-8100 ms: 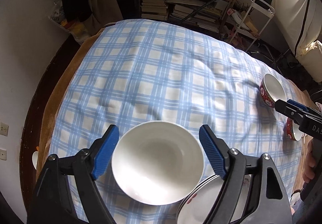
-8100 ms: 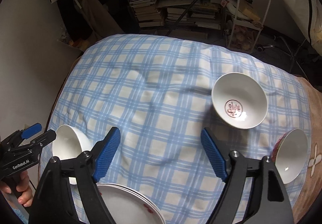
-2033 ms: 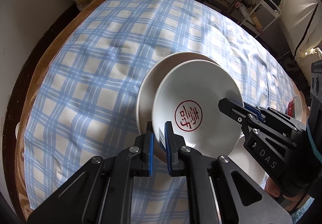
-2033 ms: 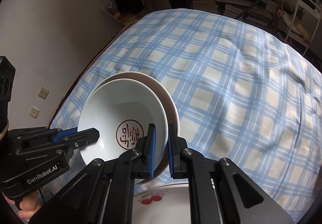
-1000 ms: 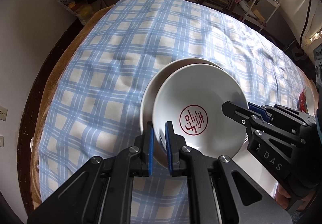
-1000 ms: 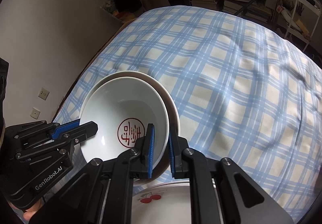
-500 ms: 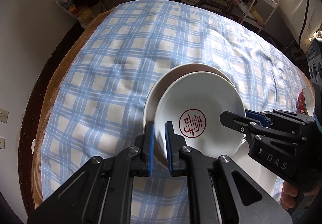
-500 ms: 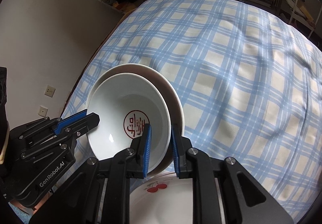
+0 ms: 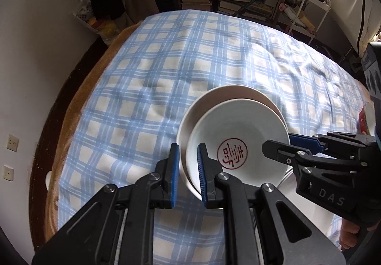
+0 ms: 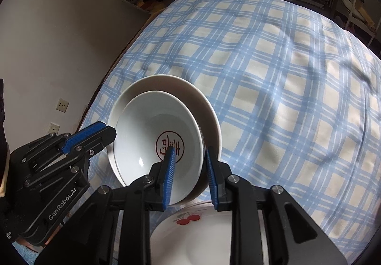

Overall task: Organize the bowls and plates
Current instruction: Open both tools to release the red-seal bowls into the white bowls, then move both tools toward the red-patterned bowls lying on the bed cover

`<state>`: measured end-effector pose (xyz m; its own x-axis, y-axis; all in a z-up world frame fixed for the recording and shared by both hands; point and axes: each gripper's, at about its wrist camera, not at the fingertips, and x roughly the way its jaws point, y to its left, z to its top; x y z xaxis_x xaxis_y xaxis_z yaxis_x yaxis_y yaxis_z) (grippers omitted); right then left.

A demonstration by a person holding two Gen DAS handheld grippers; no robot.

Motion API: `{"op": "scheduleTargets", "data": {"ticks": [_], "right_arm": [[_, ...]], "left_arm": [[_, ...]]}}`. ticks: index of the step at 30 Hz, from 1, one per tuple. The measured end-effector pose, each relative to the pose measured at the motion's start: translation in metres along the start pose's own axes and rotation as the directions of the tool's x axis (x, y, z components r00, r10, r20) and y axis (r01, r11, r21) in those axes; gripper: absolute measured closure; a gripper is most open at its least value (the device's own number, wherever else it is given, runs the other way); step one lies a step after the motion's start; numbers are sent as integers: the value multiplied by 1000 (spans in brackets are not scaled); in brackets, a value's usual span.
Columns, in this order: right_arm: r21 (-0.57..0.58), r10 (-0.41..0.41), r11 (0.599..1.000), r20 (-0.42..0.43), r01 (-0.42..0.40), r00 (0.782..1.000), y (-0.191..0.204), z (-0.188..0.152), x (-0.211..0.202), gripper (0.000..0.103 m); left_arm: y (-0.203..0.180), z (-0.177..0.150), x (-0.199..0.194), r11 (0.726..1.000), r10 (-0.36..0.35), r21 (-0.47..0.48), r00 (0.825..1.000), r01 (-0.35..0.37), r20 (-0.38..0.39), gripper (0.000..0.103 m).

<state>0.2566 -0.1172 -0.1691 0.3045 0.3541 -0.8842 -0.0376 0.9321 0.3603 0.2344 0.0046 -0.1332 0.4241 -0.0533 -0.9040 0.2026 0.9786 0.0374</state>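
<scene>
- Both grippers' jaws are opening; the left gripper straddles the near-left rims, its pads just parted from them; the right gripper has let go, the rim between its pads.
- The stamped bowl sits nested in the plain bowl, at 5 o'clock on the checked cloth.
- Risk, as I judge it: a pad catching a rim on withdrawal could tip the nested pair onto the cherry plate, touching at 6 o'clock.
- Open cloth lies from 10 to 2 o'clock; the table edge is near at 8 o'clock.
</scene>
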Motion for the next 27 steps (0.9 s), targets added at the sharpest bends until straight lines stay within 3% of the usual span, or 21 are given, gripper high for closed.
{"op": "scheduleTargets", "data": {"ticks": [3,6,9,10,11,13,18,22,24,27], "right_arm": [[-3,-2,1000,11,2,1000,2,0,-4,66],[4,-1,1000,9,1,1000,1,0,-5,66],[4,-9,1000,12,9,1000,3,0,-10,65],[6,-12,1000,19,12,1000,3,0,-13,61],[5,-19,1000,33,18,999,3,0,-18,49],[-2,-51,999,79,52,996,3,0,-30,40],[42,-95,995,119,90,988,-12,4,-57,36],[56,-138,990,153,131,979,-29,4,-85,27],[50,-165,986,167,158,972,-39,3,-99,21],[56,-203,979,195,196,959,-59,-2,-122,15]], "left_arm": [[6,1,3,998,-54,-27,998,53,-27,86],[7,1,3,999,-38,-25,999,37,-28,86],[11,0,2,996,-72,-51,997,70,-36,86],[12,-1,2,995,-85,-62,996,83,-39,85],[13,-1,1,994,-90,-69,995,87,-40,85],[12,-2,-1,994,-85,-71,996,82,-37,83],[10,-3,-17,994,-80,-82,997,79,-11,74],[-2,3,-37,996,-70,-61,997,72,31,54],[-13,7,-47,997,-62,-40,997,64,48,49],[-32,14,-56,998,-54,-10,997,54,59,31]]}}
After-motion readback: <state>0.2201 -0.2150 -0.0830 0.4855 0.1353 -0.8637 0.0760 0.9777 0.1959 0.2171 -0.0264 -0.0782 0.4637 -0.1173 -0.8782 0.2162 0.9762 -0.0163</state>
